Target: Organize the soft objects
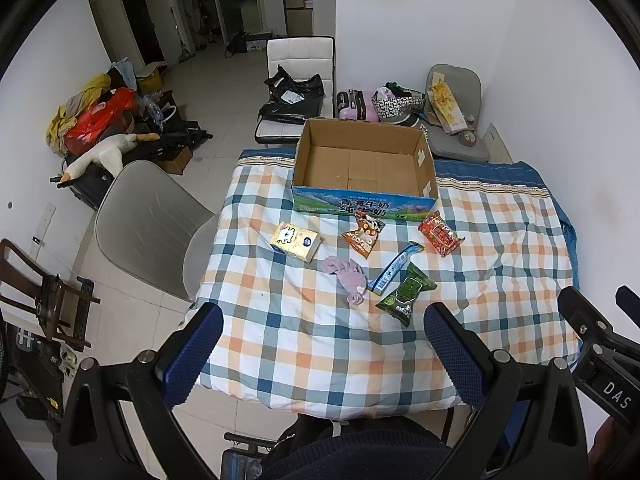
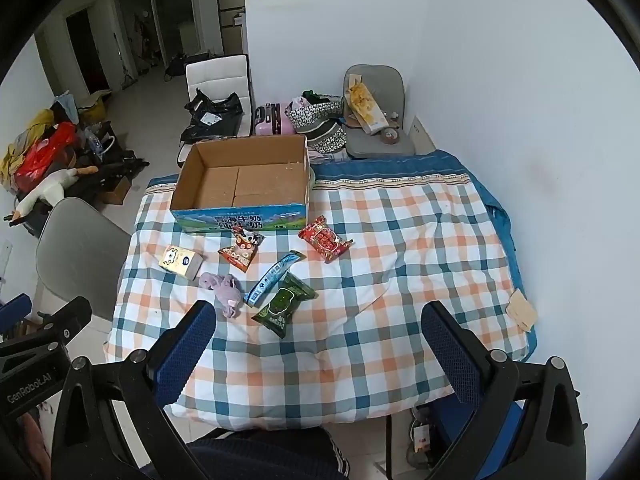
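We judge that we are at the very start: the cardboard box (image 1: 362,168) at the upper centre of the frame sits with nothing inside it, and every item lies loose on the checked quilt (image 1: 500,248) below it. Our left gripper (image 1: 322,340) and right gripper (image 2: 318,338) both hang at the bottom of their views, jaws wide apart, holding nothing.

The soft things cluster mid-frame: a lilac sock (image 1: 347,276), a green packet (image 1: 406,294) nearest us, a blue stick sachet (image 1: 395,267) touching the green packet's upper edge, an orange snack bag (image 1: 363,235), a red snack bag (image 1: 440,233), and a yellow carton (image 1: 295,241) at the left.

The next move, we think, calls for lowering one claw over a single piece and pinching it clear of its neighbours; the sachet's closeness to the green packet may hinder a clean grasp; the box's near wall must be cleared on the way in.
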`<state>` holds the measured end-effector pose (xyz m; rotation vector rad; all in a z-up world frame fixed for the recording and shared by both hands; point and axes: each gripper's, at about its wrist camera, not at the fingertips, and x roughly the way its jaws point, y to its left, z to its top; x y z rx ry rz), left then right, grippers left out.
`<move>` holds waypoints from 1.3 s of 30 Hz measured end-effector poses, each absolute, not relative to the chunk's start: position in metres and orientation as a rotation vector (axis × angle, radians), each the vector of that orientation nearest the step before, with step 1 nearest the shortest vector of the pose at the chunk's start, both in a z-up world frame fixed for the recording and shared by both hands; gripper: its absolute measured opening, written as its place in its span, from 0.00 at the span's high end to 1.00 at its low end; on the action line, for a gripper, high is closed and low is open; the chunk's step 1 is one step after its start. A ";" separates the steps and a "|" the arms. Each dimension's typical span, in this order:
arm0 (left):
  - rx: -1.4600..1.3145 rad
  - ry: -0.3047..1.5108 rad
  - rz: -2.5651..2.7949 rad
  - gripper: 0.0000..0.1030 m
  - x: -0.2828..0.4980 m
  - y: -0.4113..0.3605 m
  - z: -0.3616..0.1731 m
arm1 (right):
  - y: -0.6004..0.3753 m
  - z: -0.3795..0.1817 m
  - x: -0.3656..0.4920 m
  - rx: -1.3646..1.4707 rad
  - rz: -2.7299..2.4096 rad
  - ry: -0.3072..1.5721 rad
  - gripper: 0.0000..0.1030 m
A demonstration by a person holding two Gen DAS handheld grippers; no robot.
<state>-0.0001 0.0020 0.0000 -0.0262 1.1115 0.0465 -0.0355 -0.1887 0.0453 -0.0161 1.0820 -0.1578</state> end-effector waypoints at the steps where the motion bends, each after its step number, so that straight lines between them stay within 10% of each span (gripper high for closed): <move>1: -0.028 1.109 0.051 0.00 -0.001 0.001 0.001 | -0.187 0.048 -0.034 -0.017 -0.156 1.082 0.00; 39: -0.025 1.089 0.052 0.00 -0.004 0.001 0.000 | -0.185 0.054 -0.034 -0.018 -0.150 1.058 0.00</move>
